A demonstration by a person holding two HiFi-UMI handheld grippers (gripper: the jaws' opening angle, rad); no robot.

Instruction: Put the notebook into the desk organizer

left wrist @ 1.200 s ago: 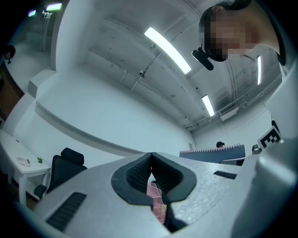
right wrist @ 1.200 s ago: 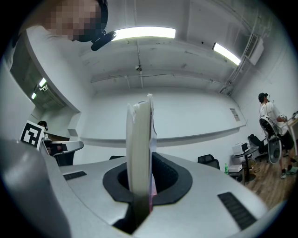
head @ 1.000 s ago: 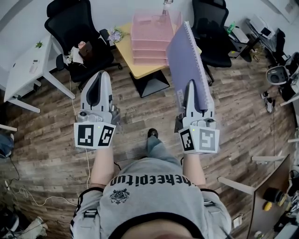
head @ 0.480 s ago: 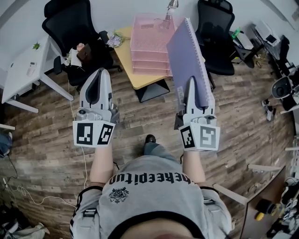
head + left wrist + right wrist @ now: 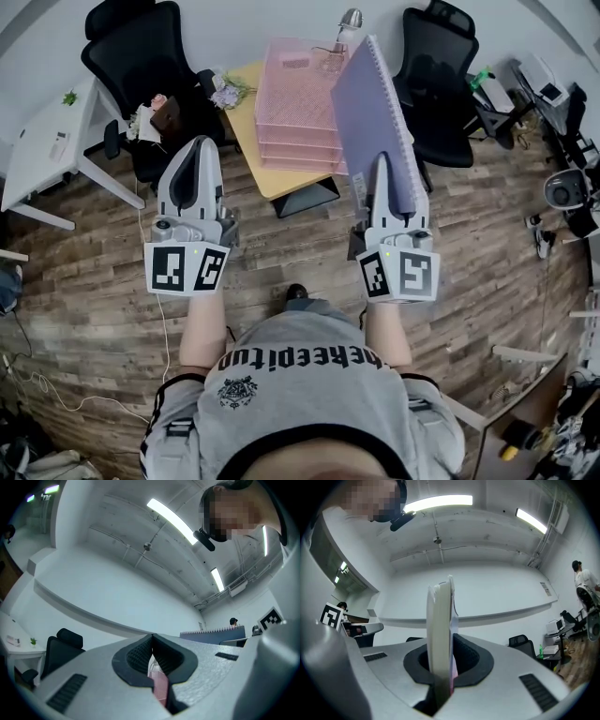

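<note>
A purple spiral-bound notebook [image 5: 373, 122] stands on edge, held up in the air by my right gripper [image 5: 382, 161], whose jaws are shut on its lower edge. In the right gripper view the notebook's pale page edge [image 5: 439, 634] rises straight up between the dark pads. The pink mesh desk organizer [image 5: 298, 101], a stack of trays, sits on a small yellow table [image 5: 246, 117] ahead of both grippers. My left gripper [image 5: 198, 145] is held level at the left, shut and empty; its pads [image 5: 140, 653] meet at the tip, with pink mesh showing through the slit below.
Black office chairs stand at the back left [image 5: 141, 56] and back right [image 5: 439, 80] of the table. A white desk [image 5: 42, 155] is at the far left. A desk lamp [image 5: 349, 19] and flowers [image 5: 226, 92] are on the table. Cables cross the wooden floor [image 5: 94, 309].
The table and organizer have drifted lower and nearer in the head view as the person steps forward. Both grippers keep their pose, the notebook still gripped.
</note>
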